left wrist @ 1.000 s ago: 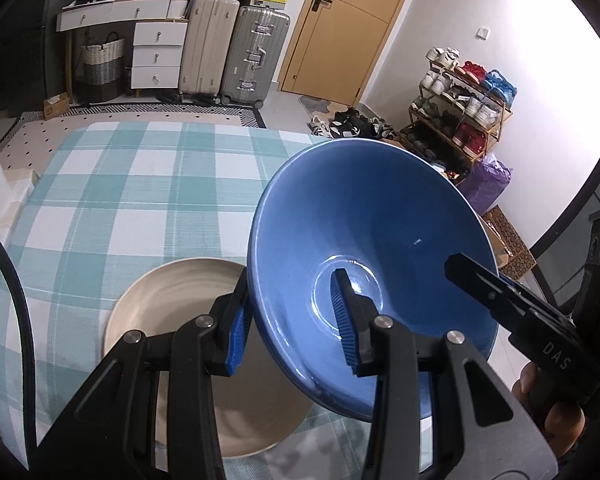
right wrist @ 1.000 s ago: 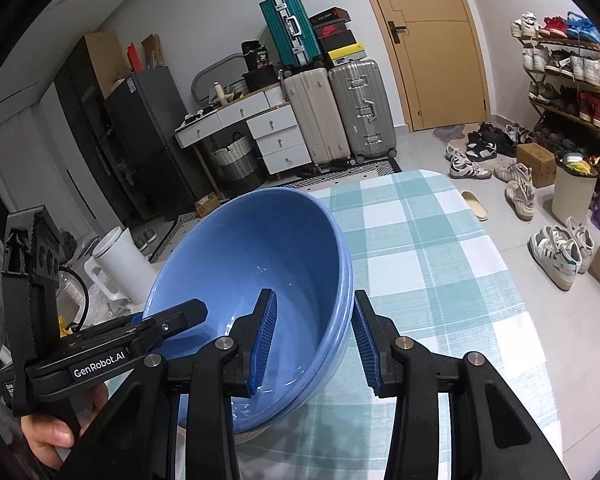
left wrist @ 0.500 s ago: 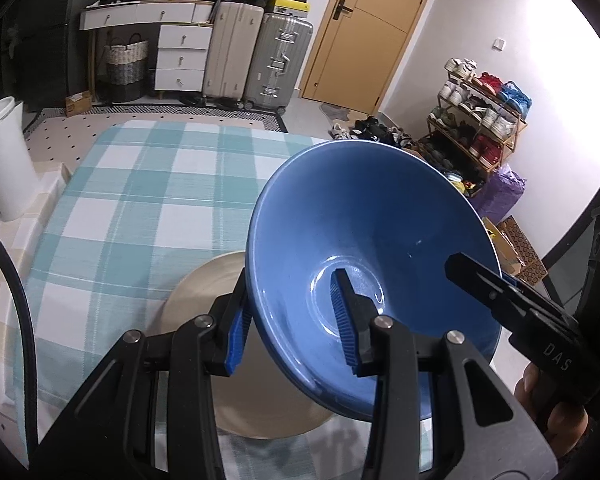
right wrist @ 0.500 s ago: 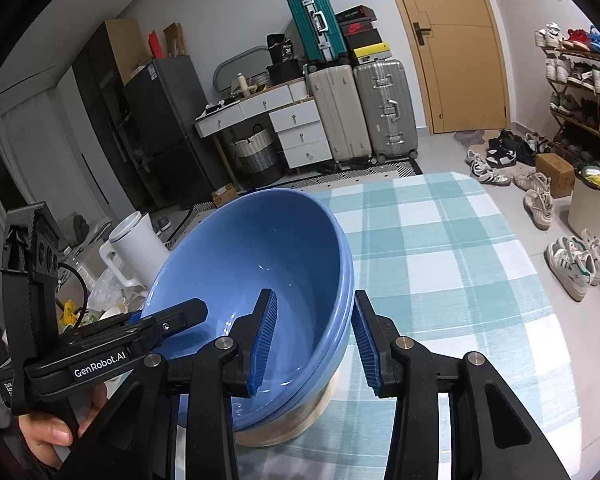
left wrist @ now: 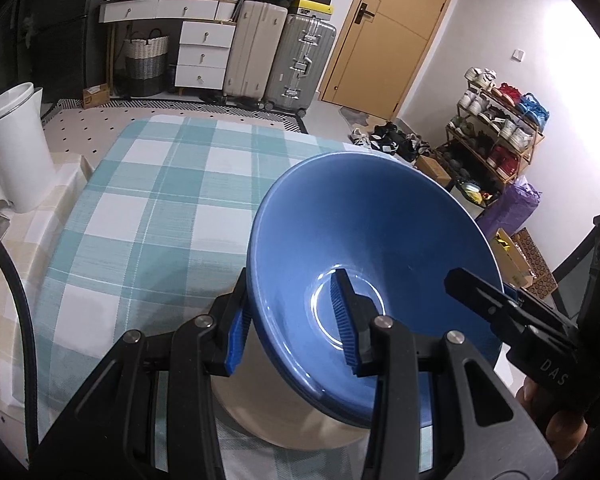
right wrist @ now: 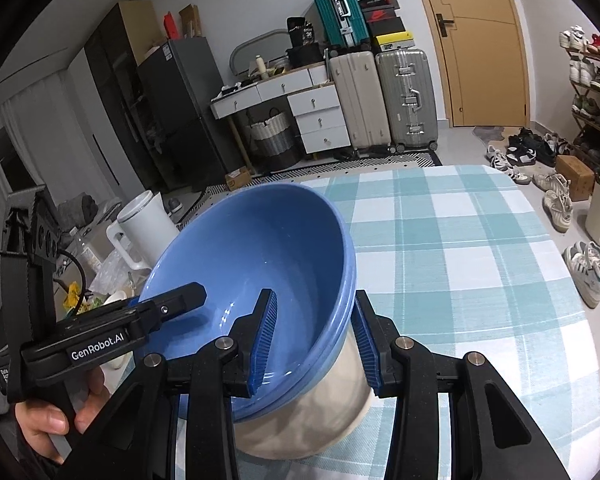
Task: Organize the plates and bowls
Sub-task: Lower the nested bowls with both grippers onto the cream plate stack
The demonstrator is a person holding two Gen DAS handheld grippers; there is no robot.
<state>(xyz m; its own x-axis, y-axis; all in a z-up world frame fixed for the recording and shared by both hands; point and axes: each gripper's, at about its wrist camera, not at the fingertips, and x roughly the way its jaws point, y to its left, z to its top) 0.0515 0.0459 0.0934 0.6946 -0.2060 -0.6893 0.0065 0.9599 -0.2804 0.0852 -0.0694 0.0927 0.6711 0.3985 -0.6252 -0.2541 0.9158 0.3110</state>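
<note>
A stack of blue bowls (left wrist: 372, 240) hangs tilted over a beige plate (left wrist: 284, 416) on the green-checked tablecloth (left wrist: 160, 200). My left gripper (left wrist: 290, 328) is shut on the near rim of the bowls, one pad inside and one outside. The right gripper (left wrist: 500, 308) grips the opposite rim. In the right wrist view my right gripper (right wrist: 314, 342) is shut on the rim of the blue bowls (right wrist: 260, 264), the beige plate (right wrist: 312, 420) shows just below them, and the left gripper (right wrist: 172, 304) clamps the far rim. Whether the bowls touch the plate is hidden.
A white jug (left wrist: 16, 148) stands on a side surface left of the table, also visible as the jug (right wrist: 144, 228). A person's hand (right wrist: 48, 420) holds the left gripper's handle. Suitcases, drawers and a shoe rack stand beyond the table's far edge.
Both grippers carried the blue bowls sideways across the table. The plate, earlier off to one side of the bowls, now lies underneath them. The white jug has come into view.
</note>
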